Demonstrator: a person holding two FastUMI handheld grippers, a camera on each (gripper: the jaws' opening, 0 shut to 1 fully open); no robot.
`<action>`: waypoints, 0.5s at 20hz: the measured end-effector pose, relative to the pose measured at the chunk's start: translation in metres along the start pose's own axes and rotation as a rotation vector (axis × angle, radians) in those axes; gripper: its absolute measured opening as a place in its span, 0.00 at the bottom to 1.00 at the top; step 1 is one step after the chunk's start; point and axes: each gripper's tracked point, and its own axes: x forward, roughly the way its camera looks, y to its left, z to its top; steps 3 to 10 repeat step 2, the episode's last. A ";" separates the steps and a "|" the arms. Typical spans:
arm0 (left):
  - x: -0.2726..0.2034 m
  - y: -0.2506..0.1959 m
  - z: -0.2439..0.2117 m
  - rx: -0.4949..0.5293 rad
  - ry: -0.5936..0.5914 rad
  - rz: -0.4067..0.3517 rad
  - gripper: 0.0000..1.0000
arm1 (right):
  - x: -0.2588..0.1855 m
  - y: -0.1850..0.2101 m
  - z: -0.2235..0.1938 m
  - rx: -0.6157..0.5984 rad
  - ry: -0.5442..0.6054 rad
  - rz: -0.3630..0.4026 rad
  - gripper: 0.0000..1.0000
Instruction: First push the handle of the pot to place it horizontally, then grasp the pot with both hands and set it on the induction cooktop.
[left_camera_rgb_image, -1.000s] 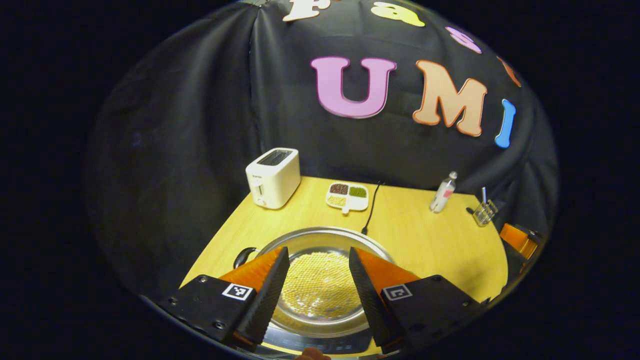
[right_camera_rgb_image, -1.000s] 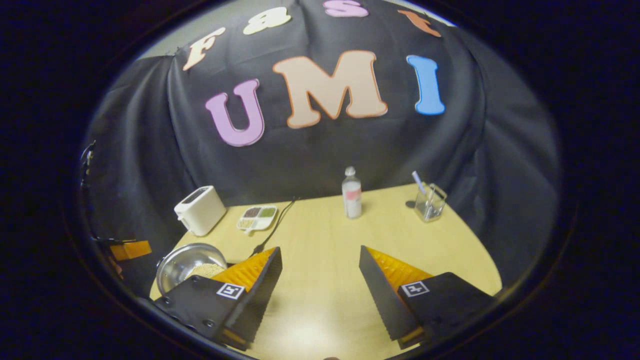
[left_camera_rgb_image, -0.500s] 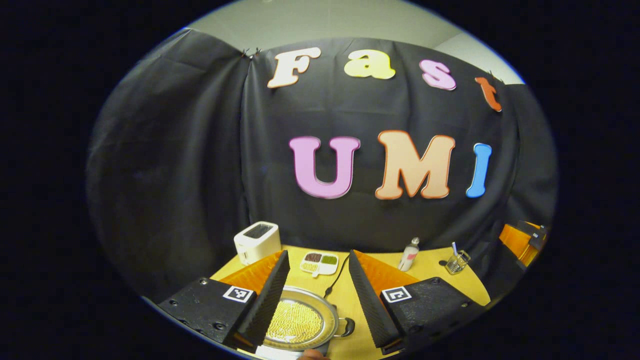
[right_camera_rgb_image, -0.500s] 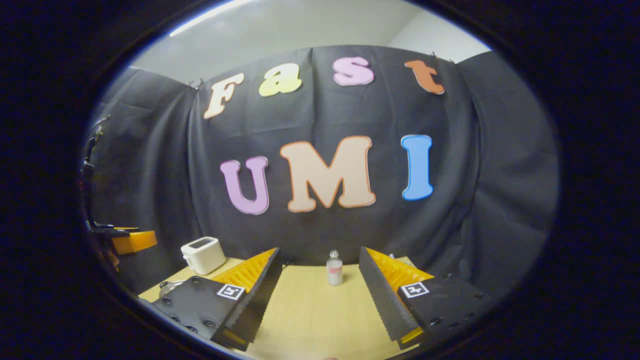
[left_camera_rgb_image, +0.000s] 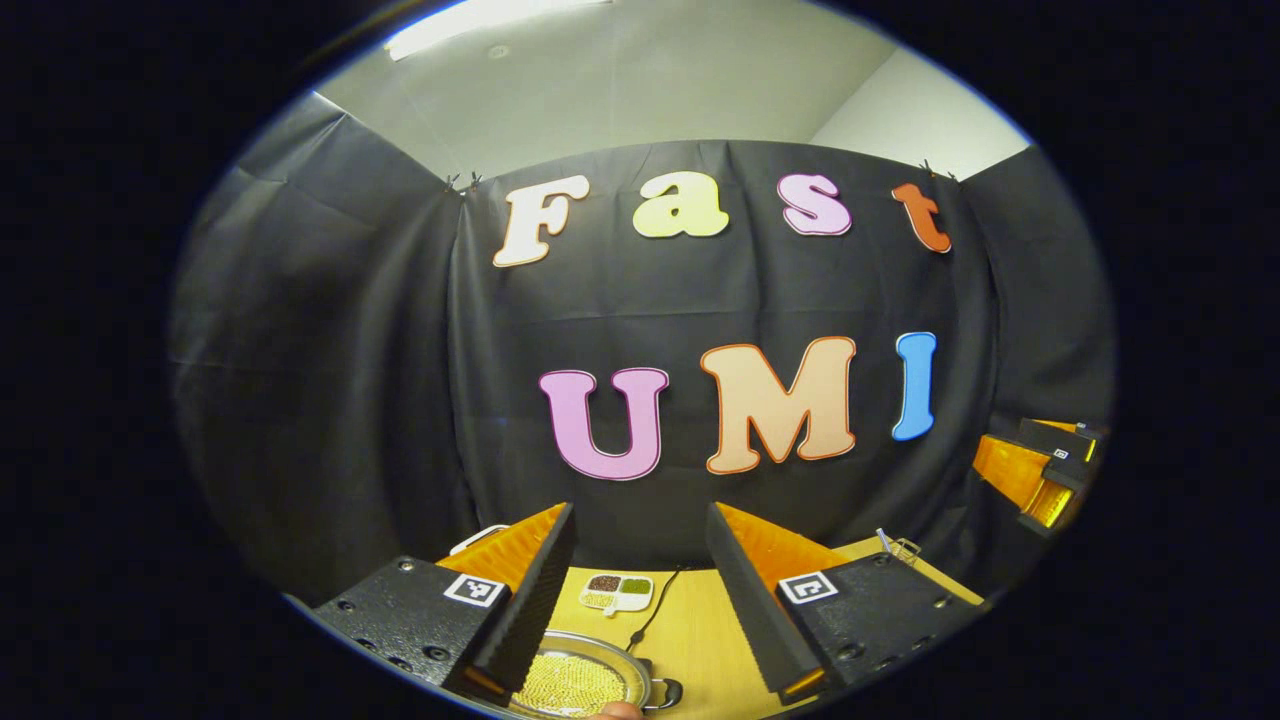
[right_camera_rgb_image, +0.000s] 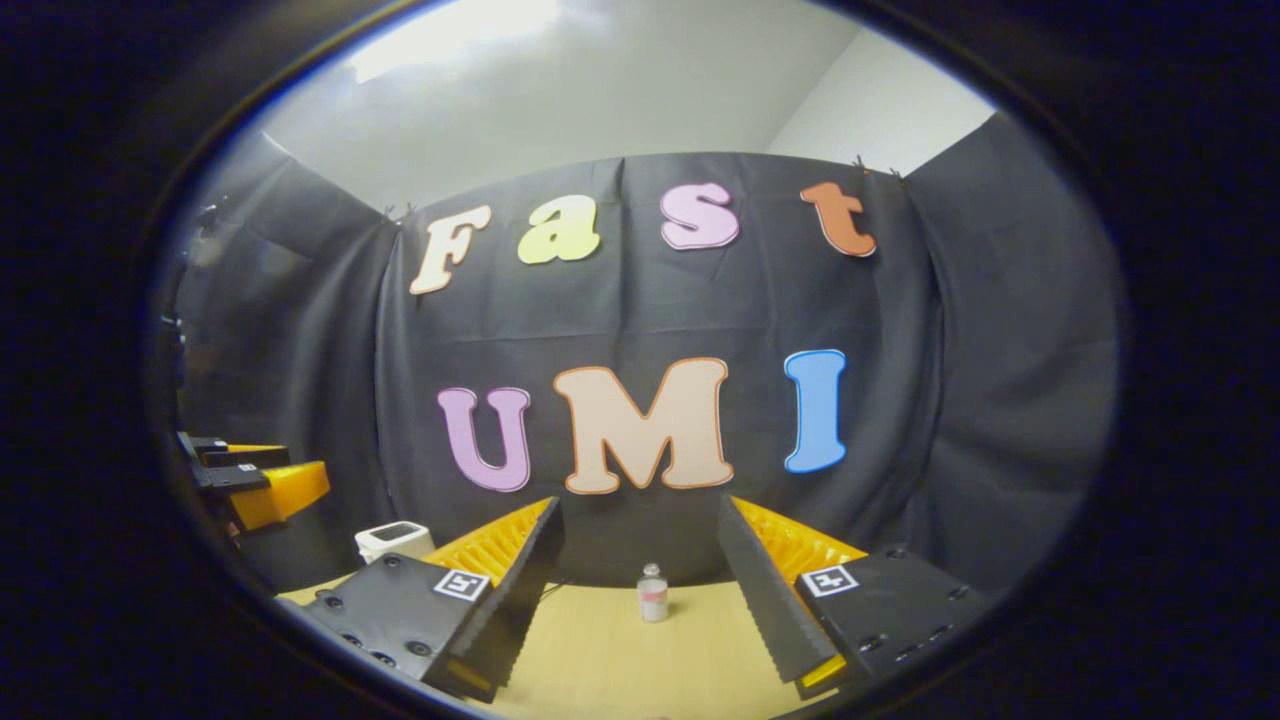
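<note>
Table (left_camera_rgb_image: 690, 640): yellow wood top, below and ahead of both grippers; both grippers are held high and level, well above it.

Pot (left_camera_rgb_image: 575, 682): shallow, wide steel pan, sits low between the left gripper's fingers in the left gripper view, well below them and not touched. Its bowl is full of small pale-yellow grains. A dark side handle (left_camera_rgb_image: 668, 692) sticks out on the side toward the left gripper's right finger; the opposite handle is hidden behind the left finger. Whether the pot rests on a cooktop or on the bare table cannot be told from here.

Handling, as a judgement: thin polished metal, rigid, likely slippery at the rim; loose fill adds weight and would spill on any tilt. Best taken at the two side handles, one gripper each, kept level.

Left gripper (left_camera_rgb_image: 640, 590): jaws spread wide, nothing between them.
Right gripper (right_camera_rgb_image: 640, 590): jaws likewise spread, empty; a small bottle (right_camera_rgb_image: 652, 592) stands far ahead between its fingers.

Small items ahead of the left gripper: a divided dish (left_camera_rgb_image: 617, 591) of grains, a cable (left_camera_rgb_image: 655, 605) beside it.
</note>
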 end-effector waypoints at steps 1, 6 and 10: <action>-0.001 -0.002 -0.001 0.001 0.004 -0.004 0.86 | 0.000 0.000 0.000 -0.002 0.001 0.000 0.93; 0.000 -0.003 0.000 0.003 0.000 -0.006 0.87 | 0.001 0.001 0.001 -0.001 0.000 0.001 0.93; 0.000 -0.003 0.000 0.003 0.000 -0.006 0.87 | 0.001 0.001 0.001 -0.001 0.000 0.001 0.93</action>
